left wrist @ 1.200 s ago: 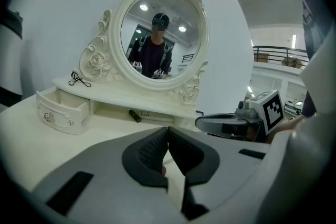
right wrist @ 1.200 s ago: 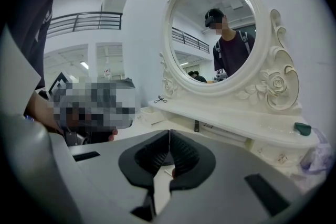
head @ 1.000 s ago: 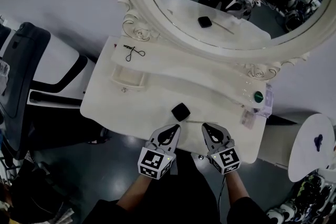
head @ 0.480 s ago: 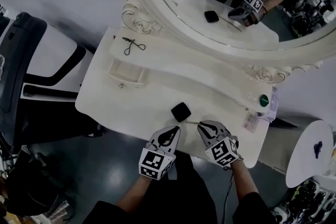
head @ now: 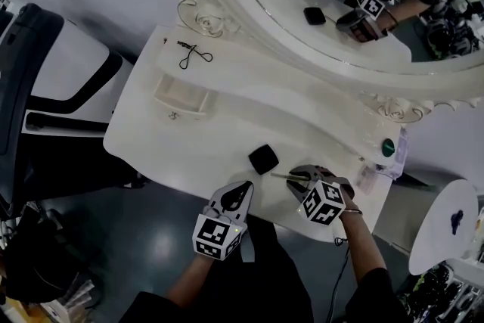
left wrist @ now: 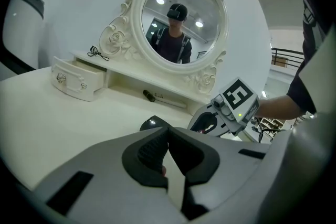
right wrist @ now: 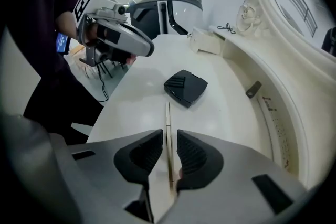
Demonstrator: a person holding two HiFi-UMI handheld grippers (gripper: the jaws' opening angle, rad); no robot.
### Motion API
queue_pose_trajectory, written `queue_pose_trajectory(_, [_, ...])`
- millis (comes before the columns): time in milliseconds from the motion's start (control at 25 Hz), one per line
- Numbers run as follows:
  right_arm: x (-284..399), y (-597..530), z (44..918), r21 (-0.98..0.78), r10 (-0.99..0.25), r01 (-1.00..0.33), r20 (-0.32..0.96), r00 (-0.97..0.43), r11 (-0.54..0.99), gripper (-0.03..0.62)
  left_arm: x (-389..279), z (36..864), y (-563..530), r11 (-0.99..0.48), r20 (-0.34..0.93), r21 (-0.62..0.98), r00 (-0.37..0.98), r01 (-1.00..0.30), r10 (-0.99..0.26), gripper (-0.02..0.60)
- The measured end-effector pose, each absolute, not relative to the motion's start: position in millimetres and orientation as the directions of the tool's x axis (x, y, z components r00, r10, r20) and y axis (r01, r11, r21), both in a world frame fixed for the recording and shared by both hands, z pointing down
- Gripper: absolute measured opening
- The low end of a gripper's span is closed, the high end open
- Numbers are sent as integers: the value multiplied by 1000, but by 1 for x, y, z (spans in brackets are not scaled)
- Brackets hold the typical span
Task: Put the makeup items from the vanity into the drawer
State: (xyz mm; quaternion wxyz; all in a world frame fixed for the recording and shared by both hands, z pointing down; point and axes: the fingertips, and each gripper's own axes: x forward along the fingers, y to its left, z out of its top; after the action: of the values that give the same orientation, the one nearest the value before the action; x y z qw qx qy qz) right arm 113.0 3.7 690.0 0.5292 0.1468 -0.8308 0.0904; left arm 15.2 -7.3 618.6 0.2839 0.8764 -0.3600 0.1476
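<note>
The thin pale-gold makeup pencil [right wrist: 168, 123] lies flat on the white vanity bench [head: 197, 155], at 5 o'clock of the black square compact [head: 262, 159]. Its near end sits between the slightly parted jaws of the right hand-held gripper [right wrist: 169, 147], which do not seem to press it yet. The pickup looks to be in hand: next, clamp the slim stick squarely, lift it and carry it to the open white drawer [head: 181, 96] at 10 o'clock, while the left hand-held gripper [left wrist: 168, 152] hovers closed and empty.

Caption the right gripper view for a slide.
Right gripper, jaws open, straddles a thin stick on the white vanity, black compact beyond.
</note>
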Motion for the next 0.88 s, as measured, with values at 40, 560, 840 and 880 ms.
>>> queue_pose_trajectory(40, [113, 4, 691, -10, -130, -333, 910, -394, 943, 94, 14, 619, -7, -576, 462, 393, 695, -717, -551, 15])
queue_pose_trajectory(560, [112, 2, 693, -115, -43, -340, 904, -425, 933, 75, 8, 627, -6, -540, 460, 411, 679, -734, -573, 15])
queue_pose_trajectory(840, [112, 2, 694, -118, -48, -343, 897, -439, 932, 51, 9, 632, -1, -535, 464, 419, 679, -734, -568, 15])
queue_pose_trajectory(880, [112, 3, 694, -119, -48, -344, 896, -441, 931, 49, 9, 632, -1, -535, 464, 419, 680, -734, -568, 15])
